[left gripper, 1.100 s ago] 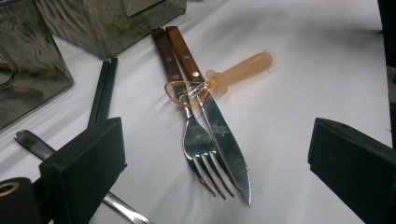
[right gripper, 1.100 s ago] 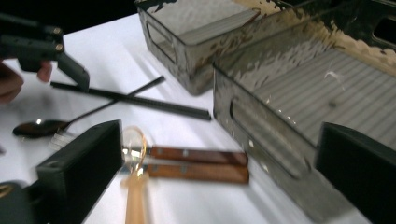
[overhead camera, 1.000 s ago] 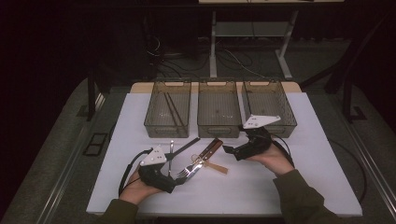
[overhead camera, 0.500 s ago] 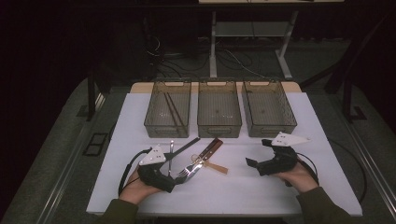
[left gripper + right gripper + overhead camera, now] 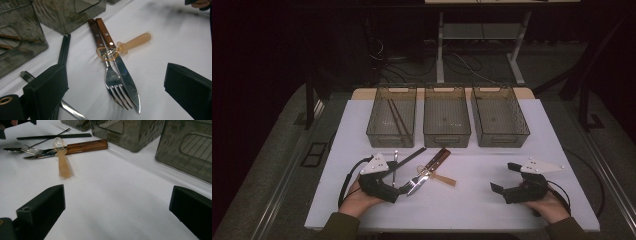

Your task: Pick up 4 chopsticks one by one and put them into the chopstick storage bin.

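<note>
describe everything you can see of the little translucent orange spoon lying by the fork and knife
The small spoon looks like soft translucent amber plastic or silicone: a thick rounded handle, a flared collar, then a clear shallow bowl. It lies flat on the white table, its bowl resting on top of the fork and knife about where their wooden handles meet the metal, and its handle points away from them across the bare surface. Neither gripper touches it; the open left gripper is the nearer.

On the table there are three bins (image 5: 447, 120), one fork (image 5: 113, 82), one knife (image 5: 125, 77), one small amber spoon (image 5: 132, 43), one pair of black chopsticks (image 5: 63, 48), and two grippers (image 5: 384, 182).
</note>
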A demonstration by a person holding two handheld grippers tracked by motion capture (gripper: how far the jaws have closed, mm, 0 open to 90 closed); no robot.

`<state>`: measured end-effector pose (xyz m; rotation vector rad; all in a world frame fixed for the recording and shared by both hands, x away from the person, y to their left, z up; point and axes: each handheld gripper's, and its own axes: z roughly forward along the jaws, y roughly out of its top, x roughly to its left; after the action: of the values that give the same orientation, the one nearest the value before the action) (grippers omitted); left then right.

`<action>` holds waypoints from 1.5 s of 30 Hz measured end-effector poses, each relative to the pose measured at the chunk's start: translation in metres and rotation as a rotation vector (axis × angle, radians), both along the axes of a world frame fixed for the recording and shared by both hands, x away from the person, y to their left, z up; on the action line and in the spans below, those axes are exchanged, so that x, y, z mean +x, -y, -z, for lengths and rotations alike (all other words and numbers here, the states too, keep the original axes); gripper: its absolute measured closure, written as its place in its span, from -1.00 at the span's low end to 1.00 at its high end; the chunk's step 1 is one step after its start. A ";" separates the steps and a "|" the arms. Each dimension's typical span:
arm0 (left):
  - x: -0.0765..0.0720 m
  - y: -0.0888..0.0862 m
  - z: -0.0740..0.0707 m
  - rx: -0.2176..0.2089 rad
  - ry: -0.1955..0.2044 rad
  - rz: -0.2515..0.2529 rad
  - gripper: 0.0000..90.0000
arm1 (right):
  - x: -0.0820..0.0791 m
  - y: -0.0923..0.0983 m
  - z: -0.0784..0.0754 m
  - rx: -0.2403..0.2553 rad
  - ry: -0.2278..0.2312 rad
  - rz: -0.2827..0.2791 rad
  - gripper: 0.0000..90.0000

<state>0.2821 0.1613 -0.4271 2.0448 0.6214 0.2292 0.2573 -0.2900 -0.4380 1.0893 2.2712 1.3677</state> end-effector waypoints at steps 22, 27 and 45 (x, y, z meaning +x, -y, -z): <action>0.032 -0.026 -0.006 0.050 -0.019 -0.078 -0.22 | 0.003 -0.006 0.007 -0.054 -0.023 -0.009 -1.00; 0.039 -0.033 -0.006 0.067 -0.029 -0.104 -0.01 | 0.005 -0.006 0.007 -0.064 -0.027 -0.006 -1.00; 0.044 -0.048 0.005 0.094 -0.122 -0.124 0.64 | 0.003 -0.010 0.007 -0.076 -0.022 -0.012 -1.00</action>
<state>0.3266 0.2095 -0.4322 2.1246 0.8278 0.2104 0.2604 -0.2802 -0.4452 1.0732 2.3281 1.2694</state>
